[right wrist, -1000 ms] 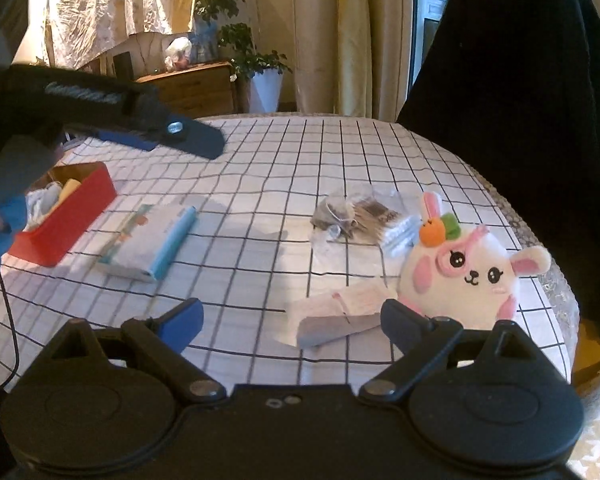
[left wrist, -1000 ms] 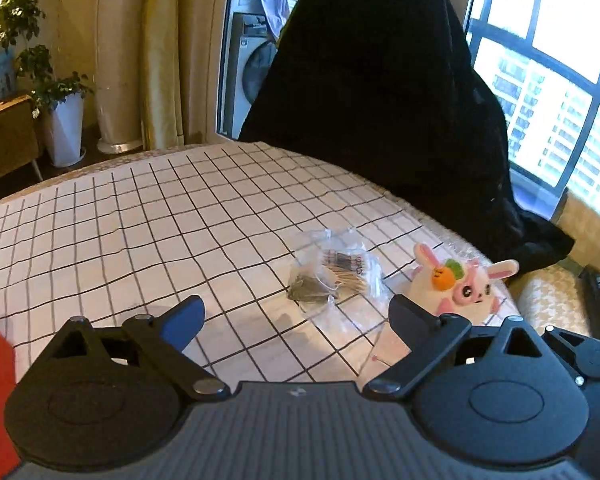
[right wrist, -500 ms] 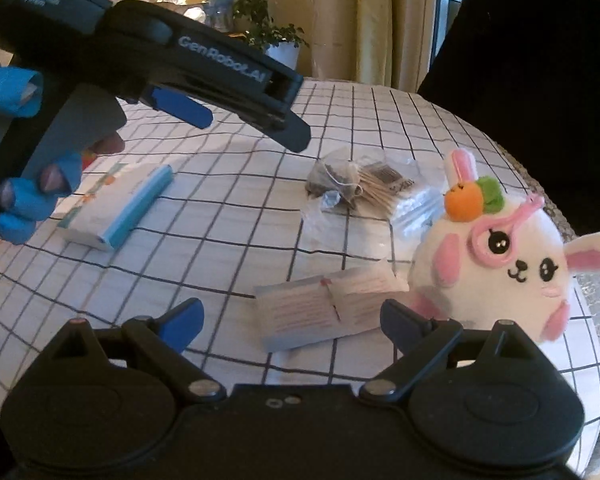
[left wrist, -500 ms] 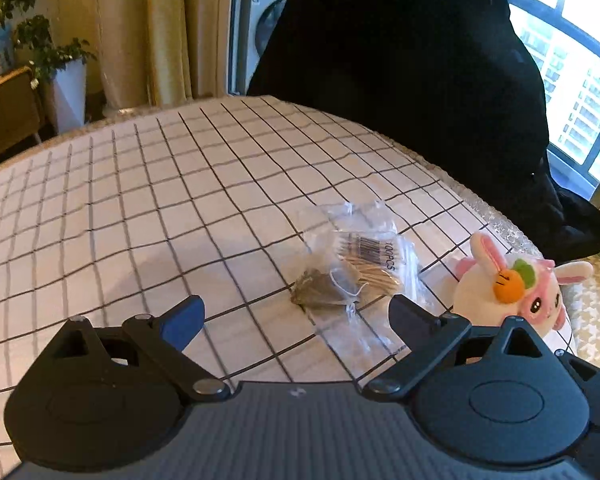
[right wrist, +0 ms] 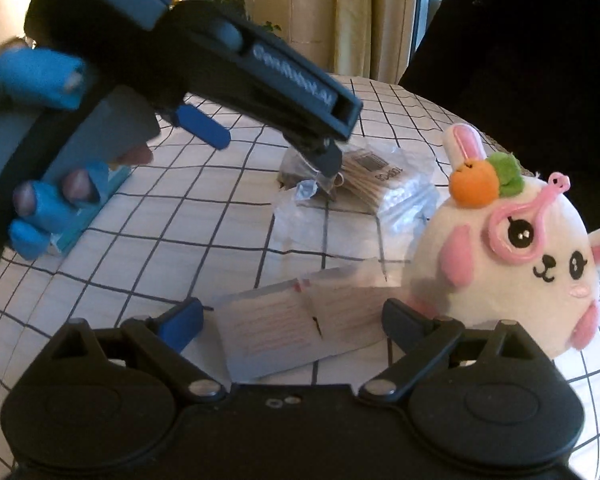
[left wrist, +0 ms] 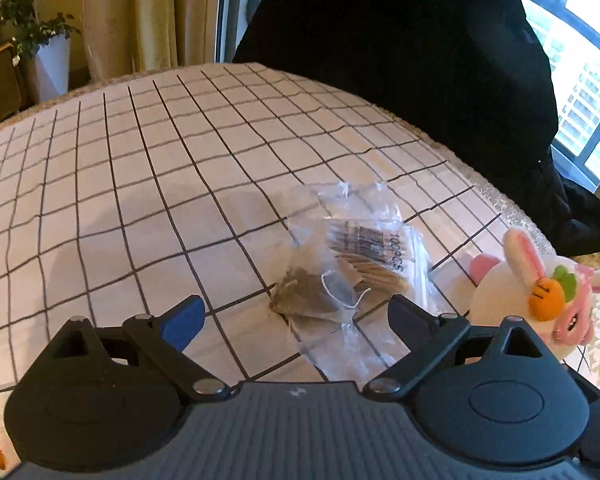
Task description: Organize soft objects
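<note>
Your left gripper [left wrist: 294,314] has released jaws, and the clear plastic bag [left wrist: 356,264] lies between them on the checked tabletop [left wrist: 140,184]. Your right gripper [right wrist: 292,316] is released too; a paper packet [right wrist: 304,320] lies between its jaws, the plush bunny [right wrist: 512,276] just right. Yellow curtains [left wrist: 140,16] and a potted plant [left wrist: 40,40] stand behind.

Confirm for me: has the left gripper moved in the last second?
Yes. In the right wrist view the left gripper has swung rightward across the checked tablecloth, away from the blue tissue pack, and now hangs open over the clear bag.
</note>
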### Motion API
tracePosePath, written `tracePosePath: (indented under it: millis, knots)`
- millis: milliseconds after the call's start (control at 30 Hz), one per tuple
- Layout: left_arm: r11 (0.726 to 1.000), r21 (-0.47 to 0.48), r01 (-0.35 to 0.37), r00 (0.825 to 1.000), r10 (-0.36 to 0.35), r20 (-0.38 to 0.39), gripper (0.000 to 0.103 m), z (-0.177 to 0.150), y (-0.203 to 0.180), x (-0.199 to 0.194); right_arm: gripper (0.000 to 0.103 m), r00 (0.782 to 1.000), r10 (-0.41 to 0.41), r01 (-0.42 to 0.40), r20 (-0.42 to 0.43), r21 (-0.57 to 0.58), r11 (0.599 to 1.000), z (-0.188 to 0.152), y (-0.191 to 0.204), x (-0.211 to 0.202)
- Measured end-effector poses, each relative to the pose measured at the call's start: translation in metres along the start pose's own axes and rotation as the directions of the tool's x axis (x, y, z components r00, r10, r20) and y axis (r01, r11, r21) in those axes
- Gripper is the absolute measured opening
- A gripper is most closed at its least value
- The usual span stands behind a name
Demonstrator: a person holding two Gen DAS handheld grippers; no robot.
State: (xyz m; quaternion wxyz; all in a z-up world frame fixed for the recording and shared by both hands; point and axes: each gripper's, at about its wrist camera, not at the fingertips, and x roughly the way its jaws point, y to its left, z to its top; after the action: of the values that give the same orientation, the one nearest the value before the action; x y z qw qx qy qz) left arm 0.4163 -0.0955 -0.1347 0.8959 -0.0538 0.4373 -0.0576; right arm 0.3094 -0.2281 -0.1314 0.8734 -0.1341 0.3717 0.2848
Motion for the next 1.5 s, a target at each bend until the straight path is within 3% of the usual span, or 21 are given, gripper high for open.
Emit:
tracePosePath:
  millis: [133, 200, 333, 567, 833, 867, 900, 1000, 1100, 1500]
  knots:
    - [1.000, -0.017, 0.011, 1.000, -0.011, -0.008, 0.096, 0.001, 0.003, 0.009, 0.093, 1.000, -0.009, 0.009, 0.013, 0.005, 1.000, -0.003, -0.001, -0.003]
    - [0.999, -0.035, 0.025, 0.999, -0.026, -0.023, 0.088, 0.002, 0.006, 0.014, 0.088, 1.000, -0.016, 0.016, 0.021, 0.014, 1.000, -0.005, -0.003, -0.006]
    - [0.999, -0.034, 0.032, 0.999, -0.032, -0.014, 0.081, 0.006, 0.008, 0.017, 0.079, 0.999, -0.032, 0.031, 0.035, 0.030, 0.999, -0.008, -0.004, -0.012]
    - [0.998, -0.045, 0.038, 0.999, -0.038, -0.014, 0.042, 0.009, 0.015, 0.015, 0.062, 0.998, -0.059, 0.058, 0.031, 0.051, 0.997, -0.010, -0.013, -0.017]
    - [0.999, -0.040, 0.014, 1.000, -0.014, -0.012, 0.026, 0.011, 0.022, 0.005, 0.034, 0.994, -0.107, 0.104, 0.027, 0.076, 0.992, -0.005, -0.018, -0.019]
    - [0.999, -0.039, 0.006, 1.000, -0.006, -0.012, 0.023, 0.011, 0.023, 0.004, 0.026, 0.994, -0.106, 0.104, 0.026, 0.081, 0.991, -0.005, -0.019, -0.021]
    - [0.999, -0.041, -0.003, 1.000, 0.002, -0.013, 0.022, 0.011, 0.026, 0.001, 0.014, 0.995, -0.102, 0.100, 0.021, 0.085, 0.991, -0.005, -0.019, -0.020]
    - [0.998, -0.060, -0.009, 1.000, 0.008, -0.008, 0.021, 0.011, 0.035, -0.007, 0.006, 0.994, -0.106, 0.104, 0.019, 0.086, 0.991, -0.004, -0.017, -0.019]
    - [0.996, -0.089, -0.009, 1.000, 0.009, -0.005, 0.020, 0.009, 0.045, -0.018, 0.006, 0.993, -0.119, 0.116, 0.029, 0.080, 0.990, -0.001, -0.013, -0.023]
    - [0.992, -0.123, -0.016, 1.000, 0.017, 0.007, 0.020, -0.010, 0.069, -0.082, 0.006, 0.997, -0.044, 0.037, 0.068, 0.099, 0.994, 0.021, 0.011, -0.067]
